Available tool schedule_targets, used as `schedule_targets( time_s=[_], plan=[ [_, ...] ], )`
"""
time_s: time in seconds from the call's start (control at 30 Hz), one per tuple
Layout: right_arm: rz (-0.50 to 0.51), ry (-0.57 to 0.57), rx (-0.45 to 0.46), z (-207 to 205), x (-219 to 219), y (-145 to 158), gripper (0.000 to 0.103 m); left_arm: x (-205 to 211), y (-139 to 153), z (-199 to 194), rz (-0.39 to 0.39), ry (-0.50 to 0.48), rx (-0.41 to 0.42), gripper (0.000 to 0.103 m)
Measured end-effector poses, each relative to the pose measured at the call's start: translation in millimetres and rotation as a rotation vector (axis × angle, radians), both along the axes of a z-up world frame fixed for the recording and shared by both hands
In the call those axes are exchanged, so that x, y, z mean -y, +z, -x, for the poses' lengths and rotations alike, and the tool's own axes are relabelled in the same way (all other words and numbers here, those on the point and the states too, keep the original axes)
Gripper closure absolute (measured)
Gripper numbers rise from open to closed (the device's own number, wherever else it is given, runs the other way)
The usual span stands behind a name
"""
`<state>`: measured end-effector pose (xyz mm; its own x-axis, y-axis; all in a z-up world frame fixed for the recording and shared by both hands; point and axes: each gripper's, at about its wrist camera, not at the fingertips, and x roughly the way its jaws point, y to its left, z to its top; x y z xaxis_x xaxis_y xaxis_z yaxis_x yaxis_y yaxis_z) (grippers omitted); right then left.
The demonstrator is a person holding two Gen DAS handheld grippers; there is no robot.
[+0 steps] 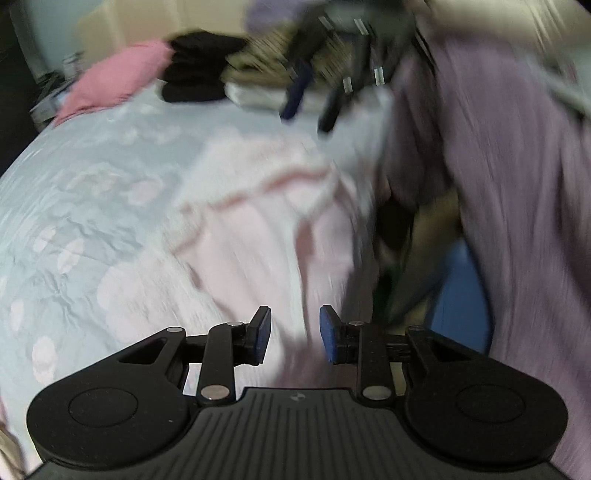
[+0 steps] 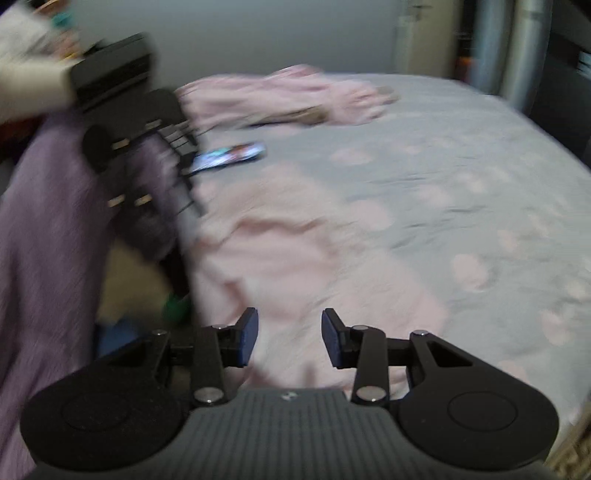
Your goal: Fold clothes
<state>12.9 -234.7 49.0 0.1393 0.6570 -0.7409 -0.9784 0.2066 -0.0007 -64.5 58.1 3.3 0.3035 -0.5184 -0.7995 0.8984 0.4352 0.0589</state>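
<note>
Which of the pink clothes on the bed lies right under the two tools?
The pale pink garment with the darker pink trim line, at the bed's near edge; the other pink piece lies crumpled at the far side.

A home bedroom: a bed [image 2: 461, 177] under a pale blue cover printed with pink blotches fills both views. At its far end in the left wrist view lie a pink pillow [image 1: 118, 79] and, beside it, a stack of folded dark clothes [image 1: 199, 70]. On the bed lie a phone [image 2: 227, 157] and loose pink garments [image 2: 280, 94], a plain wall [image 2: 277, 33] behind.
</note>
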Motion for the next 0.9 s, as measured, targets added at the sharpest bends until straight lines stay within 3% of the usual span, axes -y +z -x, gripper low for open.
schedule_targets(
  time_s=[0.13, 0.2, 0.27, 0.37, 0.43, 0.53, 0.67, 0.83, 0.9],
  plan=[
    [-0.004, -0.289, 0.002, -8.5, -16.2, -5.8, 0.063, 0.8, 3.4, -36.6, 0.125, 0.339, -0.021, 0.075],
    [-0.016, -0.449, -0.062, -15.4, -20.8, -13.4, 0.063, 2.4, -2.5, -50.1, 0.138, 0.5, -0.032, 0.075],
    [-0.018, -0.567, -0.09, -14.4, -25.3, -25.0, 0.063, 4.8, -10.4, -56.1, 0.14, 0.585, -0.071, 0.075],
    [-0.019, -0.606, -0.11, -0.3, -30.9, -41.6, 0.071, 14.3, -24.7, -49.6, 0.125, 0.625, -0.088, 0.075],
    [0.061, -0.567, -0.031, 12.2, -40.5, -55.1, 0.072, 21.8, -36.9, -44.1, 0.078, 0.631, -0.097, 0.075],
    [0.178, -0.536, 0.006, 18.4, -46.3, -77.8, 0.071, 22.1, -55.0, -34.3, -0.002, 0.637, -0.118, 0.076],
    [0.237, -0.553, -0.091, 10.6, -39.2, -101.0, 0.072, 20.6, -75.0, -36.4, -0.066, 0.661, -0.135, 0.077],
    [0.242, -0.543, -0.113, 4.3, -39.7, -108.8, 0.072, 10.2, -86.7, -48.1, -0.04, 0.718, -0.205, 0.077],
    [0.24, -0.544, -0.117, 4.4, -38.6, -107.8, 0.071, 10.1, -84.1, -46.1, -0.036, 0.719, -0.198, 0.078]
  ],
)
